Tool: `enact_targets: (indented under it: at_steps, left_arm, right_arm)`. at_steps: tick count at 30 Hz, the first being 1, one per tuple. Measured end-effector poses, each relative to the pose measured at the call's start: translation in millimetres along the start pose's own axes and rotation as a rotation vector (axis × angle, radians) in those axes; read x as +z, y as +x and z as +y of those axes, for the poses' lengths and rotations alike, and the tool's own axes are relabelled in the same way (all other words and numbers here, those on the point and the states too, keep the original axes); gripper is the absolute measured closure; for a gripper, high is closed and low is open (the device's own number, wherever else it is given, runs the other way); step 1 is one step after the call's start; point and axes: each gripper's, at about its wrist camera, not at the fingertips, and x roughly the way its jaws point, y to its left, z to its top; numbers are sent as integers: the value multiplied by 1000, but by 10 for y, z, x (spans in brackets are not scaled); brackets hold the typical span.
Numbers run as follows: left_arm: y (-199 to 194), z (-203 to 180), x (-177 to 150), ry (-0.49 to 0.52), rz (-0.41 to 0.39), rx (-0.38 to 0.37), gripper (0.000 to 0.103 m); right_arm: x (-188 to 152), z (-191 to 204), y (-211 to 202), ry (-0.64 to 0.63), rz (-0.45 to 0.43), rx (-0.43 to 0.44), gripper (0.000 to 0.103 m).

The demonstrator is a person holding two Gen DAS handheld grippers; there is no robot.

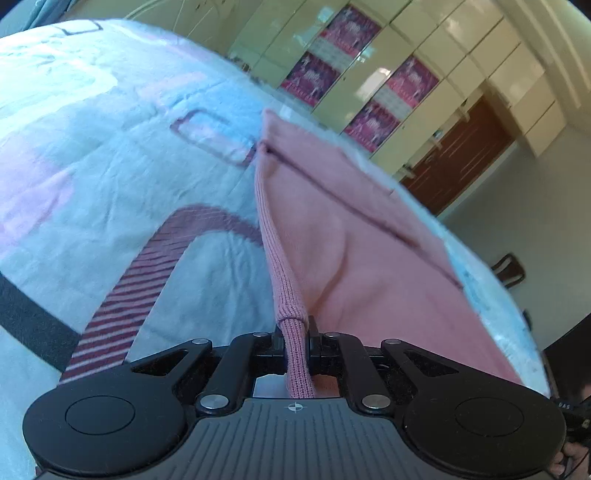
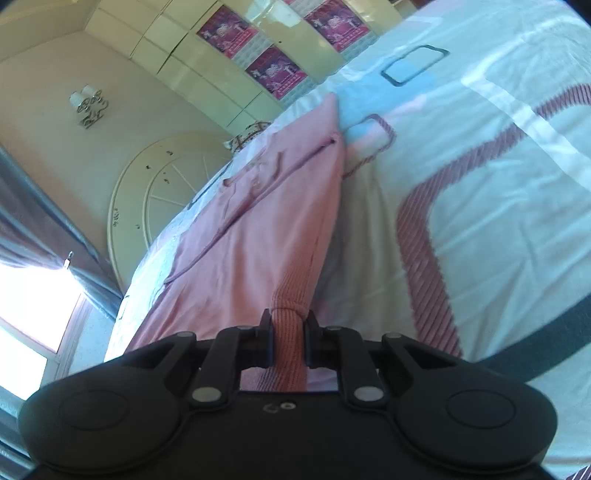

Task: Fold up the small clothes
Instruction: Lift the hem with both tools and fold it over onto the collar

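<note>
Closest to me, my left gripper (image 1: 294,334) is pinching the ribbed hem of the pink garment (image 1: 365,258), the knit band squeezed tight between both pads. My right gripper (image 2: 289,325) does the same, clamped on a ribbed stretch of that hem at the garment's (image 2: 258,236) other side. From my jaws the cloth runs forward and lies spread on the bedspread (image 1: 110,147), a pale cover with striped maroon bands (image 2: 417,236) and small outlined rectangles. A raised seam crosses the pink fabric toward its far corner. Nothing lies on the garment itself. Past the bed's edge stand cream wardrobe doors (image 1: 454,62) with magenta posters (image 1: 351,29) stuck on them, and a brown door (image 1: 458,155) beside them. My right view also catches a round white headboard (image 2: 155,188), a wall lamp (image 2: 88,103) above it, and a bright window (image 2: 33,306) with a dark curtain.
</note>
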Motion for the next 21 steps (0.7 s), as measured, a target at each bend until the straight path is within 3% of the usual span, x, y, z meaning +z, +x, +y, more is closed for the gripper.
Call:
enact_targets:
  at_steps: [1, 2, 4, 8, 13, 21]
  left_arm:
    - [76, 26, -34, -12, 24, 16, 97]
    - [72, 62, -59, -41, -4, -1, 97]
    - [67, 120, -58, -105, -15, -13, 97]
    - [62, 95, -57, -122, -33, -11, 97]
    - [-118, -2, -36, -179, -124, -64, 97]
    - [-83, -343, 689, -167, -218, -142, 97]
  right_arm:
    - [-29, -65, 118, 11, 42, -44, 89]
    - [-61, -125, 243, 23, 79, -80, 89]
    - [-73, -151, 241, 57, 50, -51, 89]
    - [-53, -112, 209, 28, 51, -55, 89]
    - [76, 97, 60, -21, -9, -20, 89]
    - [824, 558, 37, -107, -136, 35, 89]
